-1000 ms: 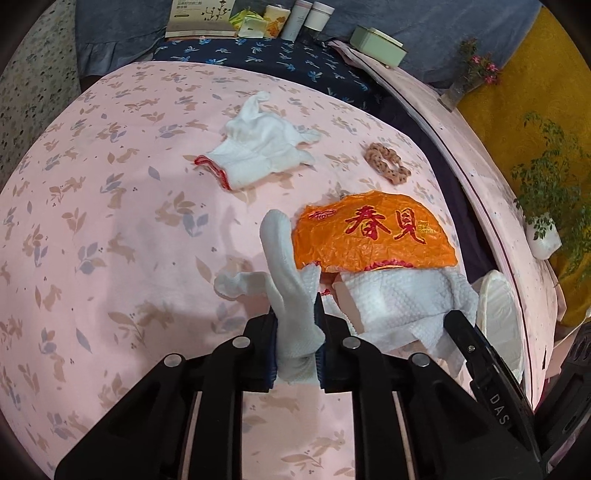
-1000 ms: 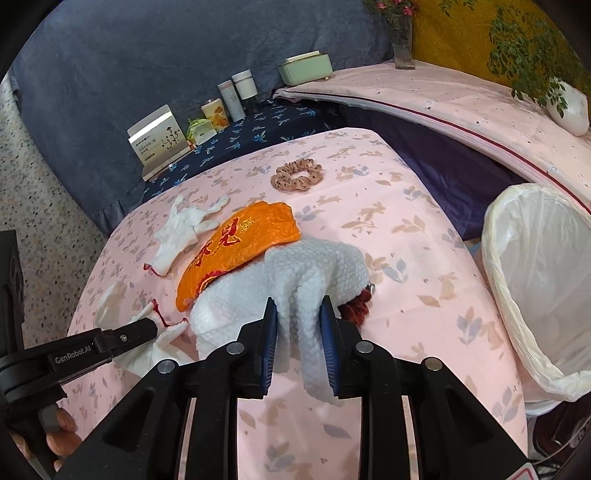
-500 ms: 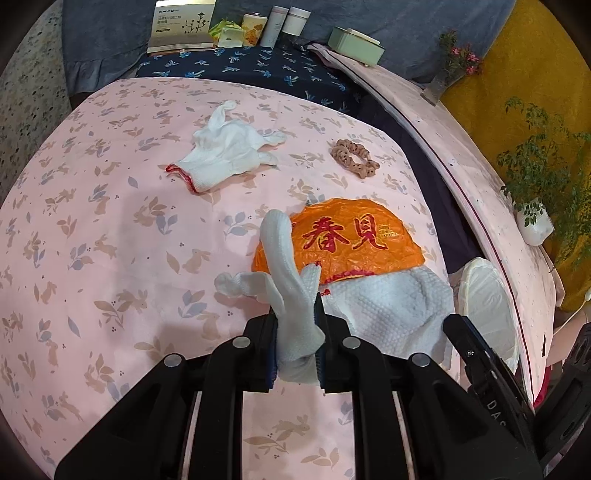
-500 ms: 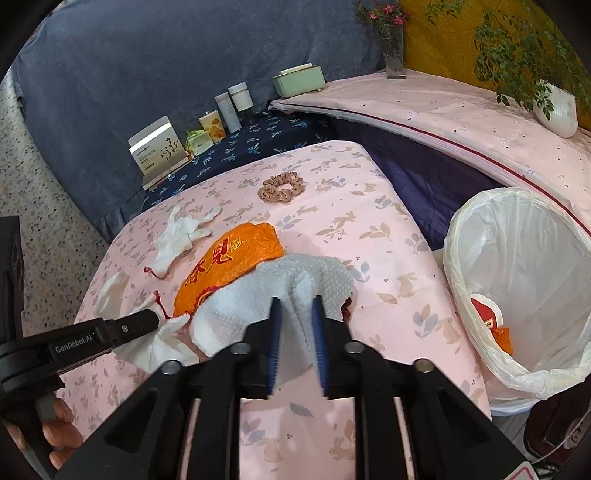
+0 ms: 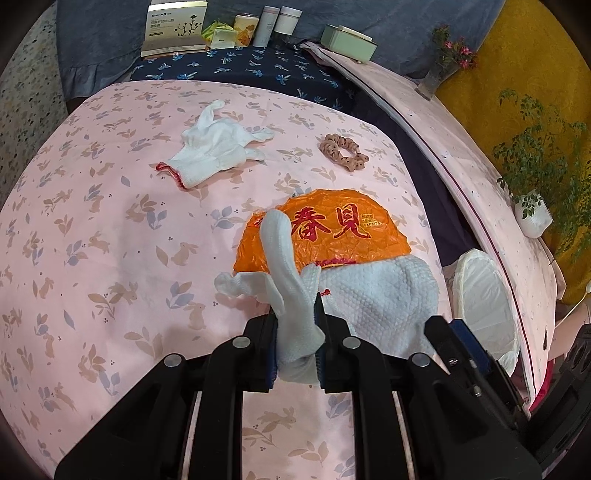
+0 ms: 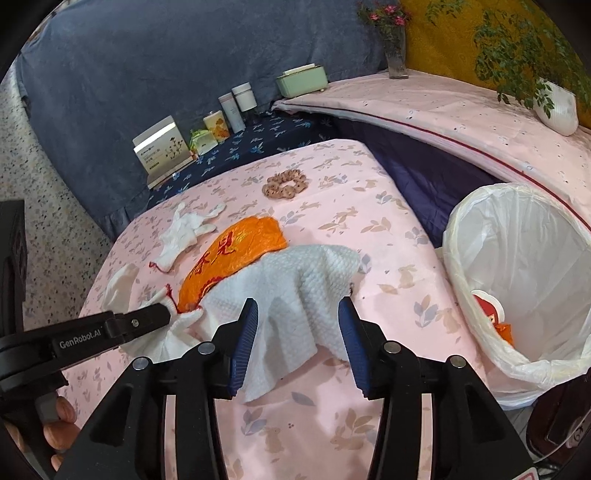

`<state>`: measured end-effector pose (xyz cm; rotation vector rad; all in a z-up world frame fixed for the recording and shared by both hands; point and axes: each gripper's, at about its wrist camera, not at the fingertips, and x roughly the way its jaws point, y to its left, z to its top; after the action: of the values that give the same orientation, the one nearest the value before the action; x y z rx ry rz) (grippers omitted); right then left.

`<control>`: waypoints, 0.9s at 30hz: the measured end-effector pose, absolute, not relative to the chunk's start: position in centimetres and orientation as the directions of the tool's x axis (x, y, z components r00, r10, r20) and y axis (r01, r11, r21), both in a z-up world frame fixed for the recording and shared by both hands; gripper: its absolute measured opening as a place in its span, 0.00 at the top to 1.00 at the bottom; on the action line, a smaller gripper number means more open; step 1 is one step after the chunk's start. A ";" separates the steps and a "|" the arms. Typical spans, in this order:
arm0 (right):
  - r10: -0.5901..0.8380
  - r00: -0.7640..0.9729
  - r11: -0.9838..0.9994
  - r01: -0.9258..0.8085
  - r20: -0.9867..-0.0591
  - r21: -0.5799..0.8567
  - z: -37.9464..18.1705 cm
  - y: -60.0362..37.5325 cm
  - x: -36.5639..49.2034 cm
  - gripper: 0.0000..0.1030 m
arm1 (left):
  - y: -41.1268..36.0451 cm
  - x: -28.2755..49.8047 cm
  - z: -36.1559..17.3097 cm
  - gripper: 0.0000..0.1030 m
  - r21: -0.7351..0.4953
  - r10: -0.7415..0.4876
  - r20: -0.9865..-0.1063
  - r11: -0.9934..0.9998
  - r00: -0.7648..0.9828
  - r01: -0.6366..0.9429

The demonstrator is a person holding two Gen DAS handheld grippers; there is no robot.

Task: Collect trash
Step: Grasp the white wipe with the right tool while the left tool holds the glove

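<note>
My left gripper (image 5: 295,321) is shut on a white knit glove (image 5: 288,280), held just above the pink bedspread; it also shows in the right wrist view (image 6: 162,314). My right gripper (image 6: 299,314) is open, its jaws on either side of a white textured wipe (image 6: 295,291) that lies draped on the bed. An orange plastic bag with red characters (image 5: 332,232) lies just beyond the wipe (image 5: 384,295). A second white glove (image 5: 214,147) lies farther back. A white-lined trash bin (image 6: 517,266) stands at the right, with red and orange trash inside.
A pink scrunchie (image 5: 343,151) lies on the bedspread. A box (image 5: 173,29), bottles (image 5: 273,22) and a green case (image 5: 347,40) stand at the back. A vase (image 6: 395,48) and a potted plant (image 6: 554,99) stand on the pink ledge.
My right gripper was shut on the wipe and has opened; the wipe now lies loose between its jaws. Both grippers rose and pulled back. The left still holds the glove.
</note>
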<state>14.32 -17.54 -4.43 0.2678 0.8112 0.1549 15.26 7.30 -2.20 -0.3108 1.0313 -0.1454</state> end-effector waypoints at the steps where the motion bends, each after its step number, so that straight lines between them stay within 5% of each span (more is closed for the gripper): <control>1: 0.240 0.672 0.956 -0.039 -0.701 0.290 -4.6 -17.3 14.5 0.61 | 7.3 15.2 -2.2 0.85 -0.320 -0.263 -0.820 0.947 0.508 -0.026; 5: 0.254 0.640 0.958 -0.063 -0.725 0.279 -5.4 -16.4 15.0 0.96 | 7.1 15.1 -2.0 0.86 -0.316 -0.262 -0.819 0.948 0.511 -0.022; 27: 0.174 0.836 0.967 -0.045 -0.520 0.250 7.2 -22.7 15.0 0.97 | 2.0 15.7 5.0 0.86 -0.266 -0.290 -0.750 0.955 0.595 0.130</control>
<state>15.03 -22.72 7.24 0.2332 0.5699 0.1167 15.66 1.96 4.98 -0.1913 0.9024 -0.2453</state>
